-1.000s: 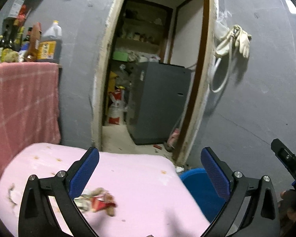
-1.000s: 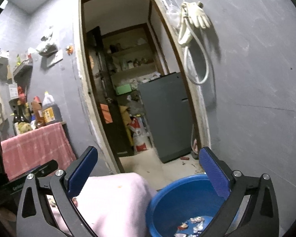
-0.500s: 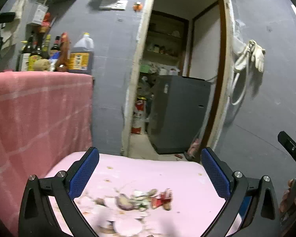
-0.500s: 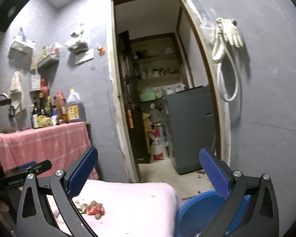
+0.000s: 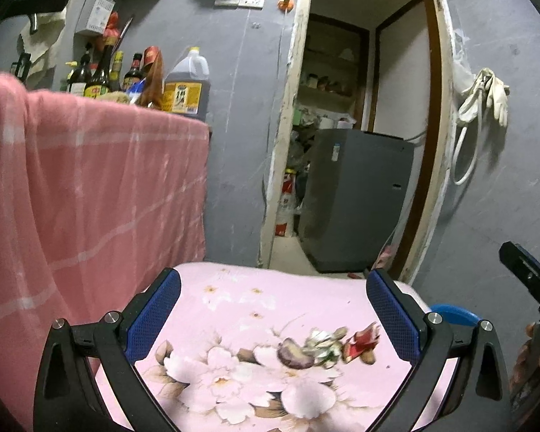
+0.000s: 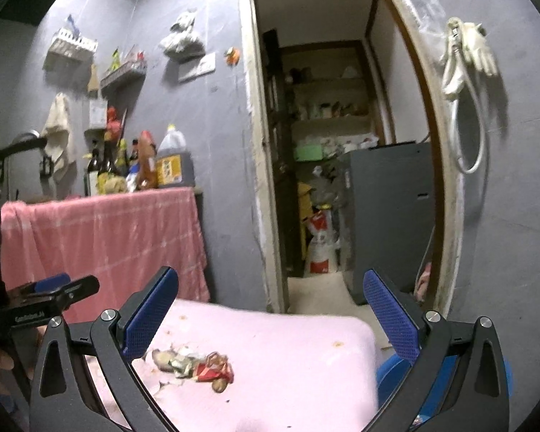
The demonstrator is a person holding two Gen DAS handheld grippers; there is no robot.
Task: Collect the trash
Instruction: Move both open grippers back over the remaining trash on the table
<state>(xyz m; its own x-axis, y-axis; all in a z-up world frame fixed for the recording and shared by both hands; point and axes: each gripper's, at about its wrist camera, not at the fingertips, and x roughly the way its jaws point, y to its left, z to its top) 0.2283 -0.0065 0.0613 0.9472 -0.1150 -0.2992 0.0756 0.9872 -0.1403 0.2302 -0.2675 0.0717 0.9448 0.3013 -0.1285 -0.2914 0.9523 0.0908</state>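
A small heap of trash [image 5: 336,345], crumpled red and silver wrappers with brown scraps, lies on a pink flowered cloth [image 5: 270,309]. The heap also shows in the right wrist view [image 6: 198,365]. My left gripper [image 5: 273,315] is open and empty, held above the cloth, the trash below and a little right of its middle. My right gripper [image 6: 270,311] is open and empty, held above the cloth with the trash low between its fingers, nearer the left one. A blue basin [image 6: 388,378] sits beside the cloth's right edge; its rim shows in the left wrist view [image 5: 453,313].
A counter draped in a pink checked cloth [image 5: 90,187] stands at left, with bottles and an oil jug [image 5: 185,86] on top. An open doorway [image 5: 345,180] shows a grey appliance [image 5: 356,201]. Gloves and a hose [image 5: 482,97] hang on the grey wall.
Both grippers have swung left and tilted up, away from the blue basin and over the pink cloth. The trash heap now lies between the fingers of each. Both stay open.
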